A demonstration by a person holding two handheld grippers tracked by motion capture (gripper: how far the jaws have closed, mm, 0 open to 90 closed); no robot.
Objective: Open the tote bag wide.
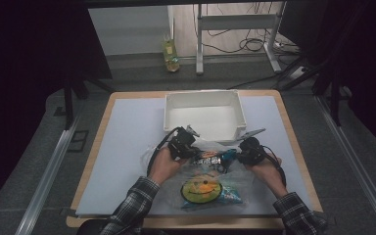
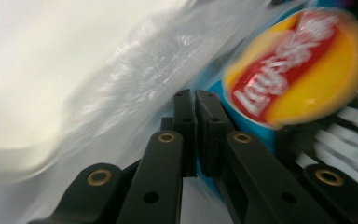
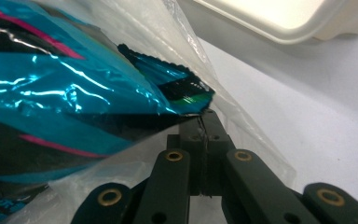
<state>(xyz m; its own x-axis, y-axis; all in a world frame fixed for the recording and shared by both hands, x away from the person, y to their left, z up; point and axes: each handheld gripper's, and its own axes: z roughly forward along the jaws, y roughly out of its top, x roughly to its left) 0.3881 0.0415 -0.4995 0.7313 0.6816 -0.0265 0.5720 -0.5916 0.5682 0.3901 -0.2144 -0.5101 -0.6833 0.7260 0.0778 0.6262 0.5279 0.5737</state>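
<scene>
On the table, near edge: clear plastic bag [image 1: 210,161] of snack packets, stretched between both tongs, just in front of the white bin [image 1: 204,114].
Left tongs [image 1: 190,151]: jaws closed, pinching the bag's film.
Right tongs [image 1: 239,155]: jaws closed on the film at the bag's edge.
Risk, tearing: thin film pulled from two sides may rip.
Risk, slipping: slick film may slide from the closed jaws and the packets spill out.
Count: one bag; one bin; two tongs; chip packet [image 2: 303,65], one; teal packet [image 3: 70,88], one; others unclear.
</scene>
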